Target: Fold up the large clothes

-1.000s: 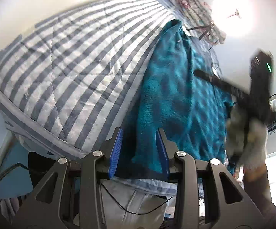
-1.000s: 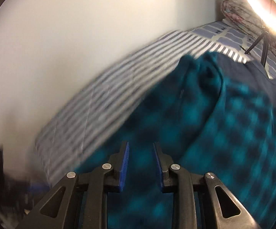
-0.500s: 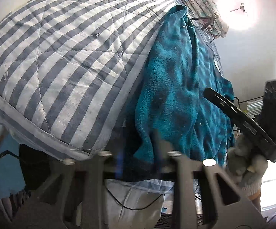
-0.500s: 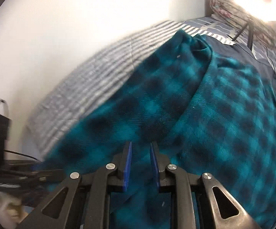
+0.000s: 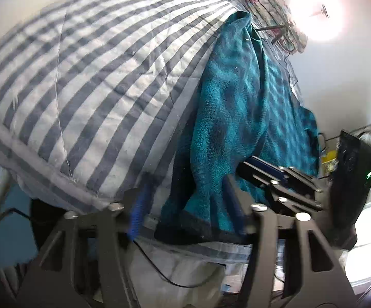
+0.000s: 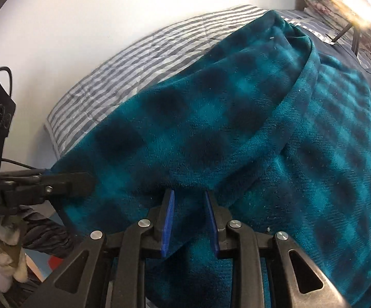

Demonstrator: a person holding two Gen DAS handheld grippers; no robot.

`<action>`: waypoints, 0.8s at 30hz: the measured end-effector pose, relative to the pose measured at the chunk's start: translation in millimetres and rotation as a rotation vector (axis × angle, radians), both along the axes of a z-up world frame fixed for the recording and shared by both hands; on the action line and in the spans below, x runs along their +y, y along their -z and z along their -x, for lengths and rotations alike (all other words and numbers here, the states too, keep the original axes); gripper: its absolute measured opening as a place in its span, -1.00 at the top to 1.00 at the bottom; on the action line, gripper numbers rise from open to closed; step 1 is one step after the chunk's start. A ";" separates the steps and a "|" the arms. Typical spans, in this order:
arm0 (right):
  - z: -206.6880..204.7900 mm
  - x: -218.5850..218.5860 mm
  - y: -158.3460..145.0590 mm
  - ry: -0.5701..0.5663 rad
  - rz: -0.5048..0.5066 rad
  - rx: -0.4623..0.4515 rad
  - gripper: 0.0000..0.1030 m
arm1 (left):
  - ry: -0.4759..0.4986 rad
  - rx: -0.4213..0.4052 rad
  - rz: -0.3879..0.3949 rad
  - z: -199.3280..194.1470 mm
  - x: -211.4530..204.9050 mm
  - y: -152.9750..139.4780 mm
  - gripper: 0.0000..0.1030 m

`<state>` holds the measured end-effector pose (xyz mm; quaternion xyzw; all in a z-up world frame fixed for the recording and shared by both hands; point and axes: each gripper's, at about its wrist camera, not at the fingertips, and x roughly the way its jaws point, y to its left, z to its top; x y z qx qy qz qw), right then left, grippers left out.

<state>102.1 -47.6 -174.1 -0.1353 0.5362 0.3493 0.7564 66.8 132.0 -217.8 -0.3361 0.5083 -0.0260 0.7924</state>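
A bedroom in a home, that was the setting.
A bed wore a grey-and-white striped quilt [image 5: 87,82], a teal plaid fleece garment [image 6: 237,133] sprawled across it, a floral pillow [image 5: 272,7] sat at the far end, and plain white walls [image 6: 87,25] closed in around it, with a bright lamp [image 5: 316,15] glaring.

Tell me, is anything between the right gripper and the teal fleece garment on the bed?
Nothing visible. The right gripper is directly at the teal garment, with fleece between its blue pads while the jaws are opening. The left gripper is at the garment's dark hem, beside the striped quilt.
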 end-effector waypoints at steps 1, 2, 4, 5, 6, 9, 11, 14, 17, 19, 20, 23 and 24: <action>-1.1 -0.9 -2.0 0.002 -0.006 0.008 0.54 | 0.028 0.006 0.007 -2.5 -3.6 1.5 0.81; -3.3 -3.4 -7.0 0.011 -0.026 0.017 0.54 | 0.027 0.006 0.016 -2.7 -4.5 1.9 0.81; -10.3 -9.7 -18.9 0.051 -0.077 0.009 0.45 | 0.019 -0.022 0.009 1.4 -6.0 -4.7 0.84; -15.8 -13.4 -26.7 0.076 -0.102 -0.005 0.44 | 0.022 -0.043 0.004 3.7 -8.1 -10.9 0.84; -22.0 -15.5 -33.8 0.097 -0.116 -0.026 0.44 | 0.027 -0.057 0.002 5.3 -9.5 -15.2 0.85; -42.8 -14.0 -43.1 0.145 -0.108 -0.072 0.44 | 0.052 -0.114 -0.016 9.0 -18.0 -33.4 0.85; -61.3 -7.9 -41.4 0.181 -0.099 -0.072 0.44 | 0.067 -0.142 -0.030 10.4 -24.3 -43.8 0.86; -85.7 -0.4 -35.1 0.249 -0.123 -0.013 0.44 | 0.096 -0.182 -0.077 10.0 -37.3 -57.3 0.86; -107.5 14.8 -36.5 0.280 -0.175 0.046 0.04 | 0.127 -0.206 -0.110 7.2 -48.8 -64.5 0.86; -119.9 29.8 -38.8 0.279 -0.175 0.057 -0.36 | 0.143 -0.213 -0.126 6.3 -54.3 -65.5 0.87; -126.2 39.4 -40.0 0.276 -0.152 0.045 -0.35 | 0.149 -0.215 -0.128 5.5 -57.1 -65.8 0.87; -146.0 66.6 -36.2 0.259 -0.050 0.029 -0.39 | 0.165 -0.223 -0.138 4.3 -64.4 -67.3 0.87; -150.9 77.1 -30.8 0.242 -0.013 0.041 -0.42 | 0.168 -0.225 -0.141 3.6 -66.1 -67.9 0.87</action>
